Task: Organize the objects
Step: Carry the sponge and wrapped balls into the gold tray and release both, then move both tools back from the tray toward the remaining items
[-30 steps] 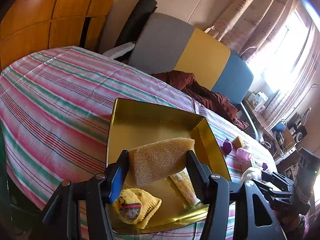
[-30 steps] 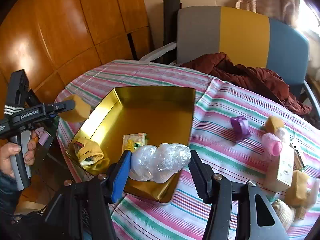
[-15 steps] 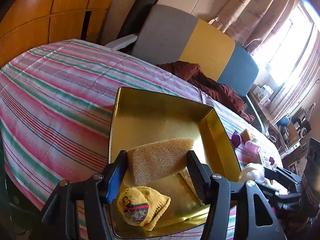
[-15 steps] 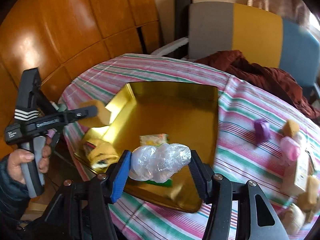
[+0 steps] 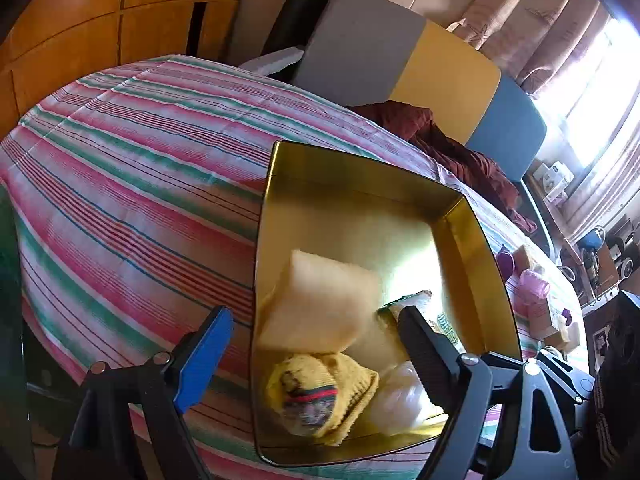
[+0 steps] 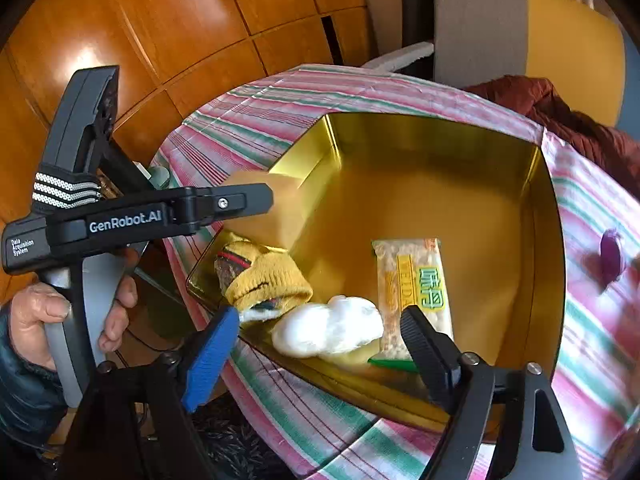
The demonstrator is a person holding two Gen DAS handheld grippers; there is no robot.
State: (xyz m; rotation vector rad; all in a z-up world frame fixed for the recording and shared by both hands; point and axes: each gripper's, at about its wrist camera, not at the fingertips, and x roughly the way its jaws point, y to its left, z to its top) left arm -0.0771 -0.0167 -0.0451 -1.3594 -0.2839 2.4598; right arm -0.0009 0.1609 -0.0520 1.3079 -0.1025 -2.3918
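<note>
Where sponge (image 5: 320, 304) lands, gold tin (image 5: 472, 240).

Setting: a lived-in home room. Round table under a pink-green striped cloth (image 5: 132, 184); grey-yellow-blue padded sofa back (image 5: 420, 68) at 1 o'clock; glossy orange wooden wall panels (image 6: 168, 28) at 11; patterned beige curtains (image 5: 552, 28) over a bright window (image 5: 600, 92) at 2.

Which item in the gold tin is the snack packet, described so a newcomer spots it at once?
Start at the striped tablecloth and find the gold tin on it. Along the tin's near side lie a yellow sock, a white plastic wad and the snack packet. The packet is the only flat, printed item, with yellow and green lettering.
</note>
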